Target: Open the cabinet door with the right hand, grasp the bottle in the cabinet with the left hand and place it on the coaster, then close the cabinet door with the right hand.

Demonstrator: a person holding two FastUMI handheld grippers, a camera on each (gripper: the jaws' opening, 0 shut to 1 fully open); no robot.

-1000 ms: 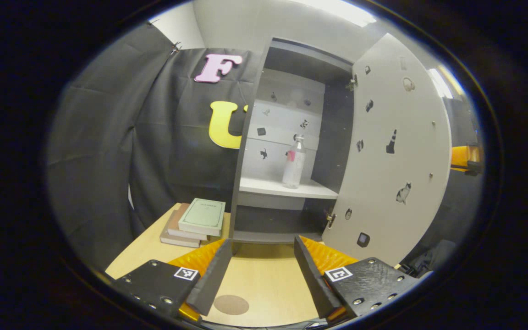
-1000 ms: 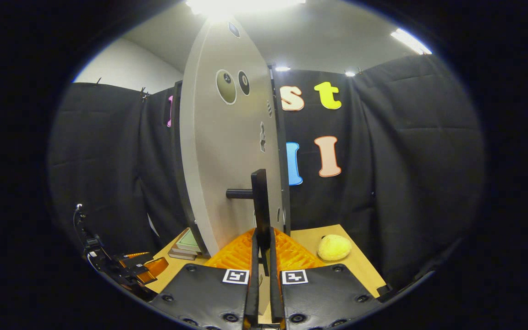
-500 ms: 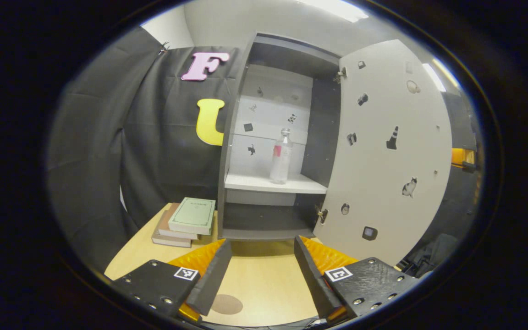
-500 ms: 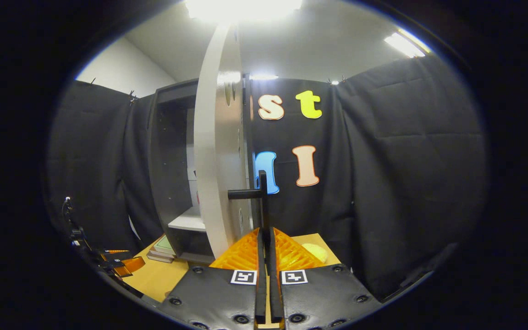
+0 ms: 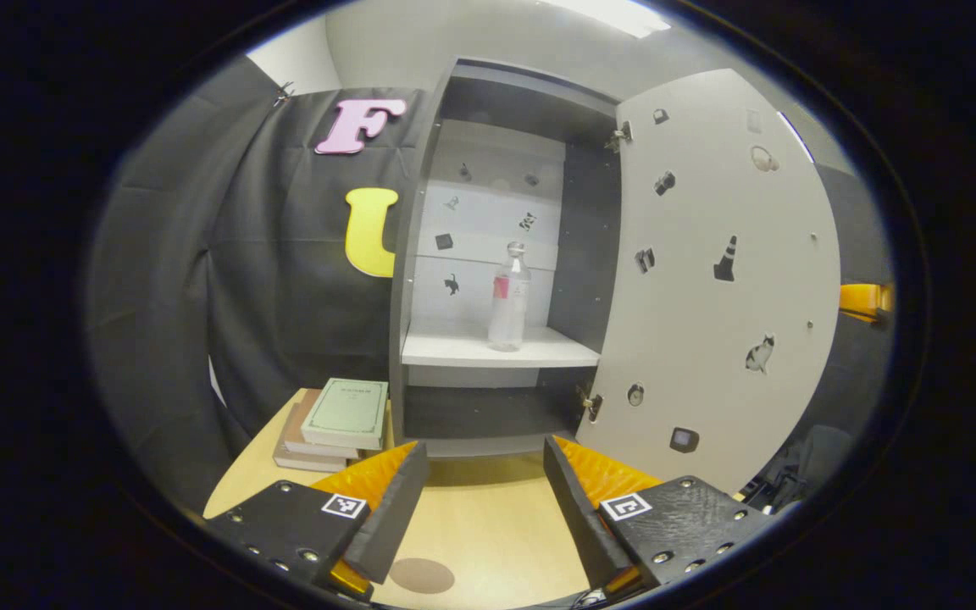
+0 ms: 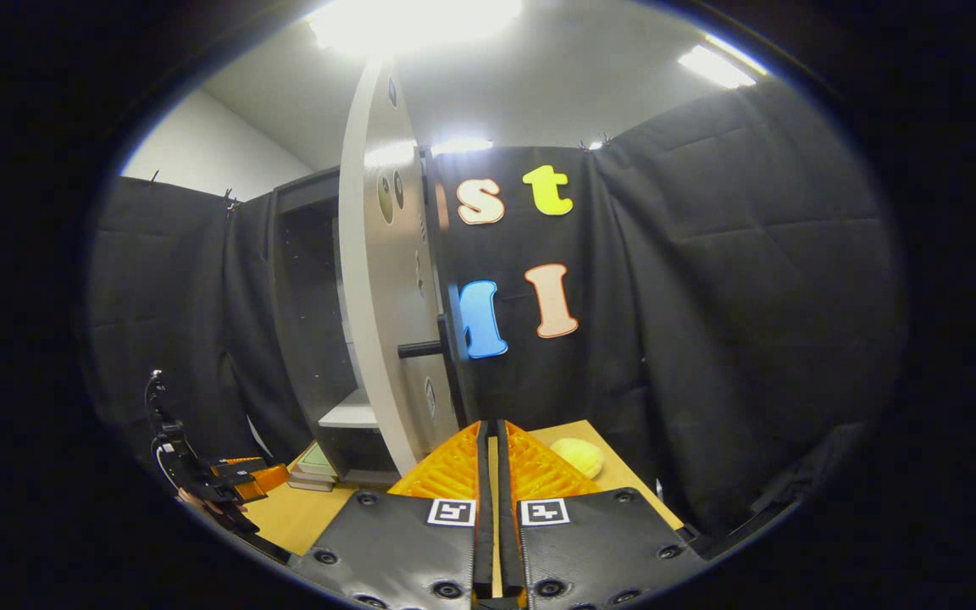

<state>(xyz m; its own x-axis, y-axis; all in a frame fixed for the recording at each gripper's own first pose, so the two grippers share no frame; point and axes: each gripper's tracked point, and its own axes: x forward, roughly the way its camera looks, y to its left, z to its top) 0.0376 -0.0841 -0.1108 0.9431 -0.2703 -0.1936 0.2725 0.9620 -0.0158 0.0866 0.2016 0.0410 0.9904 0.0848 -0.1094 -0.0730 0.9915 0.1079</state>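
In the left gripper view the dark cabinet (image 5: 420, 254) stands open. A clear bottle (image 5: 509, 296) with a pink label stands upright on its white shelf (image 5: 454, 347). The pale door (image 5: 708, 280) is swung out to the right. My left gripper (image 5: 484, 500) is open, low over the table and well short of the bottle. A brown round coaster (image 5: 422, 575) lies on the table between its fingers. In the right gripper view my right gripper (image 6: 489, 440) is shut, just below and right of the door's dark handle (image 6: 451, 356), apart from it. The door (image 6: 378, 296) is seen nearly edge-on.
A stack of books (image 5: 335, 415) lies on the wooden table (image 5: 488, 517) left of the cabinet. A yellow soft object (image 6: 577, 456) rests on the table right of the door. The left gripper (image 6: 225, 483) shows at the lower left of the right gripper view.
The door has swung further open. The handle has left my right gripper's fingers, which have drawn back. My left gripper has shifted a little, so the cabinet now sits more to the left.
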